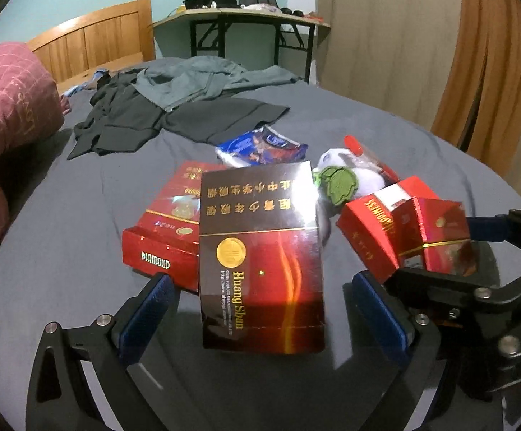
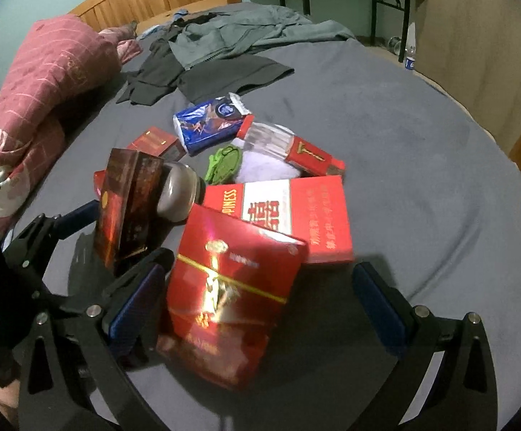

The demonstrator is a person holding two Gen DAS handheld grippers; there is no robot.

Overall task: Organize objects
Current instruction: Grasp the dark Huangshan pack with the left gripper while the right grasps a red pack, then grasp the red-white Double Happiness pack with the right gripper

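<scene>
A dark HuangShan carton (image 1: 262, 251) lies between the wide-apart fingers of my left gripper (image 1: 264, 312), which is open around it, pads not touching. A red Diamond carton (image 1: 163, 226) lies under it to the left. My right gripper (image 2: 257, 298) is open around a tilted red carton (image 2: 231, 301), which also shows in the left wrist view (image 1: 436, 230). A red-and-white Happiness carton (image 2: 296, 215) lies behind it. The left gripper (image 2: 113, 240) shows in the right wrist view with the dark carton (image 2: 127, 208) standing between its fingers.
All lies on a grey-sheeted bed (image 2: 422, 165). A blue packet (image 2: 210, 122), a white plush with a green leaf (image 2: 224, 165), a clear red-capped pack (image 2: 289, 147) and a grey round object (image 2: 178, 194) sit behind. Dark clothes (image 1: 160, 107), pink quilt (image 1: 5, 107), desk (image 1: 246, 18).
</scene>
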